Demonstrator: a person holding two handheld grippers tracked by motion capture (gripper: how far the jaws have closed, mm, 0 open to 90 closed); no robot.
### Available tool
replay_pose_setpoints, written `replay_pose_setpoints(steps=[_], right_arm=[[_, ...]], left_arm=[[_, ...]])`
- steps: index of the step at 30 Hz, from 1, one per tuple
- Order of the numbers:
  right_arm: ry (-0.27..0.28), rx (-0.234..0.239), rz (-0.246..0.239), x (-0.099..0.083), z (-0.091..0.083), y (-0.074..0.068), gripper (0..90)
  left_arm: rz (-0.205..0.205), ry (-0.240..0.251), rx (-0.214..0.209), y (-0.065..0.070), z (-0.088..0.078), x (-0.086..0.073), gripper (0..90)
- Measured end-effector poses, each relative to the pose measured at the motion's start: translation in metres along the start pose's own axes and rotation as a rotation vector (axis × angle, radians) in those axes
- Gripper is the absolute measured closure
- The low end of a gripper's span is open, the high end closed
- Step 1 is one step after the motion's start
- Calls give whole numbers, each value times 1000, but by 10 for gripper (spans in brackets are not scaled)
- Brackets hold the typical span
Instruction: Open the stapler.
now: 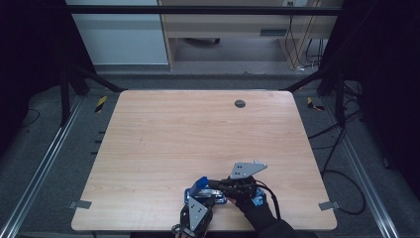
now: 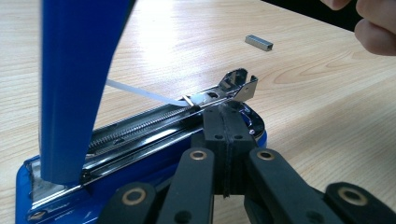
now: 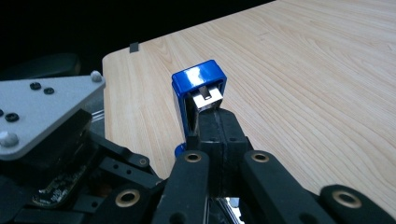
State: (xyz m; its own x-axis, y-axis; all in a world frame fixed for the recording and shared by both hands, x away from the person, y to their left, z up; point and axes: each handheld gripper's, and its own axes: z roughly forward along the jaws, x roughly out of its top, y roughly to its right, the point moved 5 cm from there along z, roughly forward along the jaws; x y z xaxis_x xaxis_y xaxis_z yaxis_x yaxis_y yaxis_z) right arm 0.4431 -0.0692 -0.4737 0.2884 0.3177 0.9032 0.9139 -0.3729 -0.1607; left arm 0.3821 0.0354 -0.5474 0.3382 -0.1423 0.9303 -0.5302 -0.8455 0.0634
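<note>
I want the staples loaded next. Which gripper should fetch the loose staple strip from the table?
Probably the right gripper. The left gripper rests shut on the rail of the open stapler, steadying it, and the staple strip lies ahead toward its right. The right only touches the raised lid.

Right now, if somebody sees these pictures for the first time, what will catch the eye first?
Most striking is the blue stapler at the table's near edge, opened wide: its blue top stands raised and the shiny staple channel with its spring lies bare. The left hand-held gripper and the right hand-held gripper, both shut, crowd around it. A small strip of staples lies alone on the wood beyond.
</note>
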Motion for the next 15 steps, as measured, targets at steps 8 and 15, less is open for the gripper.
replay_pose_setpoints(steps=[8,15], right_arm=[[11,12,-2,5,5,-3,900],[11,19,-10,10,12,-5,900]], left_arm=[[4,2,3,0,0,0,898],[1,4,1,0,0,0,898]])
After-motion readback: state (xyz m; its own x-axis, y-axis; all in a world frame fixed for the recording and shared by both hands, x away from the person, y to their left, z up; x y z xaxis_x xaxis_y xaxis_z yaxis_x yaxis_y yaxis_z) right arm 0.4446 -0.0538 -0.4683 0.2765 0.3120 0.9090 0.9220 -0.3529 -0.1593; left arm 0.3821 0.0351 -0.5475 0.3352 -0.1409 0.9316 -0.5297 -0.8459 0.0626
